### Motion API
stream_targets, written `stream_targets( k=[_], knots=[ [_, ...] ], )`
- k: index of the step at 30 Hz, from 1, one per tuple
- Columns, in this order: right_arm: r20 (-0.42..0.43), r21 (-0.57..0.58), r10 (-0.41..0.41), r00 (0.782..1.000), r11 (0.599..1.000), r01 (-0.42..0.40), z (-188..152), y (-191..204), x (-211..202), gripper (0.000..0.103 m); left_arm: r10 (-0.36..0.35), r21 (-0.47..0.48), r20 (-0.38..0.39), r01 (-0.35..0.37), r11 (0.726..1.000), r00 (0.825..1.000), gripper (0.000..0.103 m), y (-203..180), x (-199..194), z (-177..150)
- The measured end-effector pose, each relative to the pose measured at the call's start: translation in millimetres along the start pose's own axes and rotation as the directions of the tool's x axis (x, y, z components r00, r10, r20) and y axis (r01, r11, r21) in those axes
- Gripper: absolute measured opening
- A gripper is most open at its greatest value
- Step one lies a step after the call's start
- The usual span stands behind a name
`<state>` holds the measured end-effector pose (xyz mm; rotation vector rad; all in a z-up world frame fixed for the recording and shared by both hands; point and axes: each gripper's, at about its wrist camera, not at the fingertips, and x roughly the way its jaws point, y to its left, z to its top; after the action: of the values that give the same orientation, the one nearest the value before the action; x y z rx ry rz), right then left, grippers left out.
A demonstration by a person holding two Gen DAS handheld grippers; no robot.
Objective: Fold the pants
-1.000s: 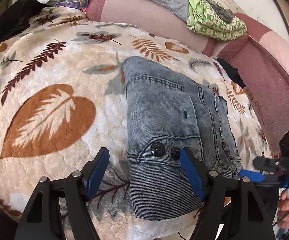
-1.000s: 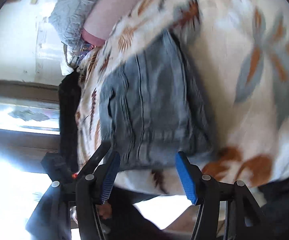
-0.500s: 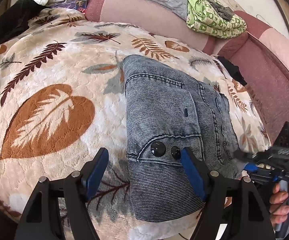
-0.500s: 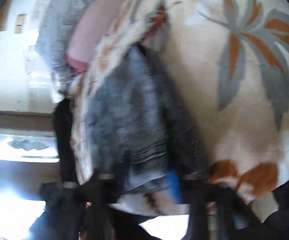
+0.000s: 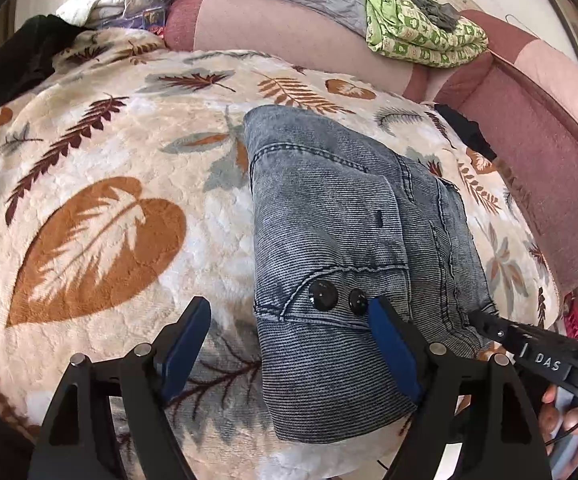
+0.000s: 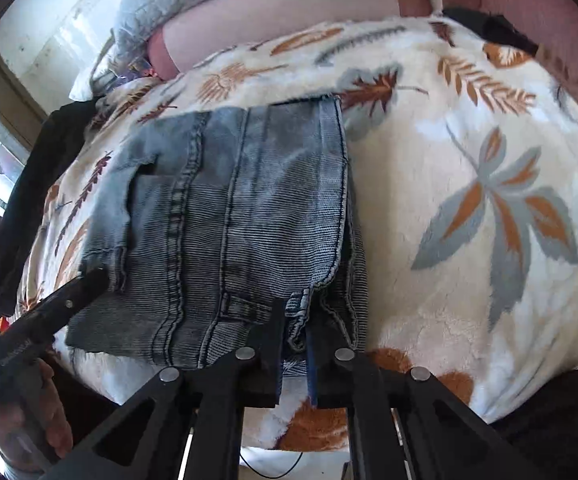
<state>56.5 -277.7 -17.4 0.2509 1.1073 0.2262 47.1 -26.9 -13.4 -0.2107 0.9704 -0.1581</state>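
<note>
Folded pants (image 5: 353, 256) lying on leaf-print blanket (image 5: 97, 184), near its front edge. Left: left gripper (image 5: 289, 344) over front left corner, jaws wide apart and just opened further, nothing pinched. Right: right gripper (image 6: 295, 344) just clamped together on denim edge at front right corner. Step in hand, as judged: corner pickup for another fold. Next: left jaws pinching their corner, then joint lift.

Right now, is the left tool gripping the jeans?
No, the left tool stands open over the jeans, its pads clamping nothing.
</note>
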Motion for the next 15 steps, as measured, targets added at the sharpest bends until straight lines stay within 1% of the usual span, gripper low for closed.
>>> stream_targets(
  k=[2,4,5,7,8,10,11,12,14,15],
  knots=[
    [-0.027,0.021,0.031,0.999,0.999,-0.03,3.9,-8.1,-2.0,0.013,-0.002,-0.01,-0.006,0.002,1.0,1.0,0.082,0.5,1.2,1.1],
    [-0.031,0.061,0.056,0.998,0.997,-0.054,5.3,-5.3,-5.5,0.015,0.004,-0.005,-0.001,-0.004,1.0,1.0,0.082,0.4,0.3,0.3],
    [-0.017,0.075,0.049,0.999,0.996,-0.047,5.1,-5.7,-12.3,0.018,0.007,0.0,0.001,-0.007,1.0,1.0,0.082,0.4,0.0,-0.3],
    [0.04,0.085,0.006,0.999,0.996,-0.009,9.1,-8.1,-31.9,0.019,0.008,-0.002,0.001,-0.008,1.0,1.0,0.082,0.7,0.9,-0.3],
    [0.065,0.09,0.002,0.998,0.996,-0.008,11.0,-7.2,-38.9,0.019,0.008,-0.005,-0.001,-0.008,1.0,1.0,0.082,1.2,1.4,-0.6],
    [0.115,0.082,0.02,0.993,0.996,-0.03,16.0,-1.9,-56.6,0.019,0.013,-0.008,-0.001,-0.013,1.0,1.0,0.083,0.7,1.9,-1.4],
    [0.138,0.066,0.042,0.99,0.996,-0.052,20.4,4.0,-61.2,0.021,0.016,-0.007,0.0,-0.016,1.0,1.0,0.083,0.2,1.9,-1.5],
    [0.147,0.055,0.075,0.986,0.995,-0.084,23.9,8.2,-63.2,0.028,0.019,-0.004,0.002,-0.019,1.0,1.0,0.083,-0.5,2.0,-1.5],
    [0.124,0.056,0.157,0.98,0.985,-0.165,30.9,17.3,-53.8,0.037,0.025,0.002,0.005,-0.025,1.0,1.0,0.084,-1.1,1.8,-2.3],
    [0.103,0.05,0.187,0.977,0.98,-0.192,31.2,20.3,-45.0,0.038,0.027,0.003,0.006,-0.027,1.0,1.0,0.084,-1.3,1.8,-2.4]
  ],
)
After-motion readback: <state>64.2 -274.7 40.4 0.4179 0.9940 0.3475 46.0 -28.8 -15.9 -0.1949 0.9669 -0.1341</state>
